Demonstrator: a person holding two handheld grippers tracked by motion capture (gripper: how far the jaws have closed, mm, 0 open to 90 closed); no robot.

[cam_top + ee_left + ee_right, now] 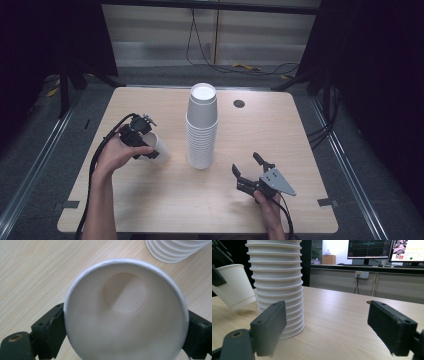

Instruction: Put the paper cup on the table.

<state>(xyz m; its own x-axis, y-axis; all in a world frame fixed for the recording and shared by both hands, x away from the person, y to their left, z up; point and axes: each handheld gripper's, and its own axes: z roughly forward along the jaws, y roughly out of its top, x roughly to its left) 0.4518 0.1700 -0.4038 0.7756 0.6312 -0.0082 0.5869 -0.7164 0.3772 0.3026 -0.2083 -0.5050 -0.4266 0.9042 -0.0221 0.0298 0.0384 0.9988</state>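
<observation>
On the left side of the surface, the left tool holds one white paper cup. The cup is plain and white, wide at the rim and small at the bottom. Seen from the left gripper view, the cup shows its open mouth, a round flat bottom inside, and a thin seam down its wall. One black jaw presses on each side of the cup just under the rim, so the left tool is pinching the cup. In the right gripper view the cup is tilted, with its bottom lifted a little off the wood and a soft shadow under it.

Just beside the cup stands a tall stack of the same white cups, turned upside down, near the middle of the surface. The rims make many rings down the stack. The cup and the stack are near but not touching.

The right tool is at the front right of the surface, held in a hand. Its two black jaws are spread wide, with nothing between them. It points toward the stack but stays apart from it. A grey plate sits on top of it.
</observation>
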